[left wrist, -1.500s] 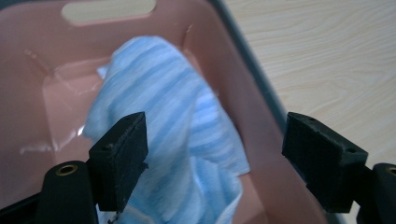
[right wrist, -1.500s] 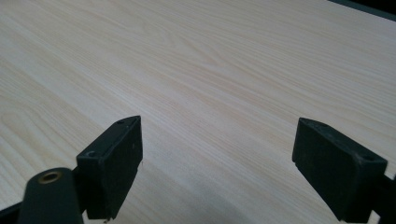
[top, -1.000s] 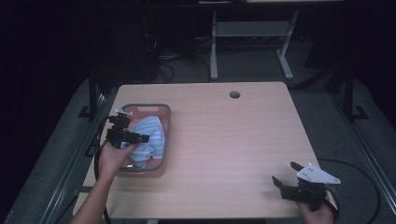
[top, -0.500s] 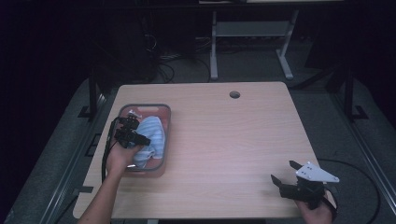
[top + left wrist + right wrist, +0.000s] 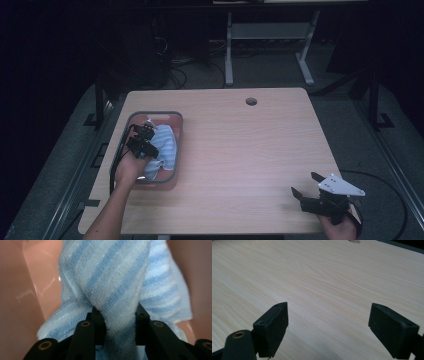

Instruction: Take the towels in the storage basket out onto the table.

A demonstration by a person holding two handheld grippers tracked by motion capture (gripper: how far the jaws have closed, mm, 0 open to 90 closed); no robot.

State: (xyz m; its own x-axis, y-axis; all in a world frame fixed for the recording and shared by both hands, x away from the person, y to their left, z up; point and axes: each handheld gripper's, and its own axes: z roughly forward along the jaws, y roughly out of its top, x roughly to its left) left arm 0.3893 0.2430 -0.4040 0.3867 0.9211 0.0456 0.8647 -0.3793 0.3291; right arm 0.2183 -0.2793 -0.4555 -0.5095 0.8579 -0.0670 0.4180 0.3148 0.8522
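The left gripper (image 5: 113,322) has its 2 jaws closed on a raised fold of the striped towel (image 5: 117,282), which lies bunched in the pink bin (image 5: 175,125) at the table's (image 5: 250,150) left side. To lift it well, keep the pinch firm and draw straight up so the cloth clears the bin's rim without dragging it. The right gripper (image 5: 328,322) rests near the table's right front corner, jaws wide apart and holding nothing.

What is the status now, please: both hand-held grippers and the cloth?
Left hand-held gripper shut on the blue-striped terry towel, inside the pink plastic tub. Right hand-held gripper open, empty, over the light wooden table. Nothing in the way.
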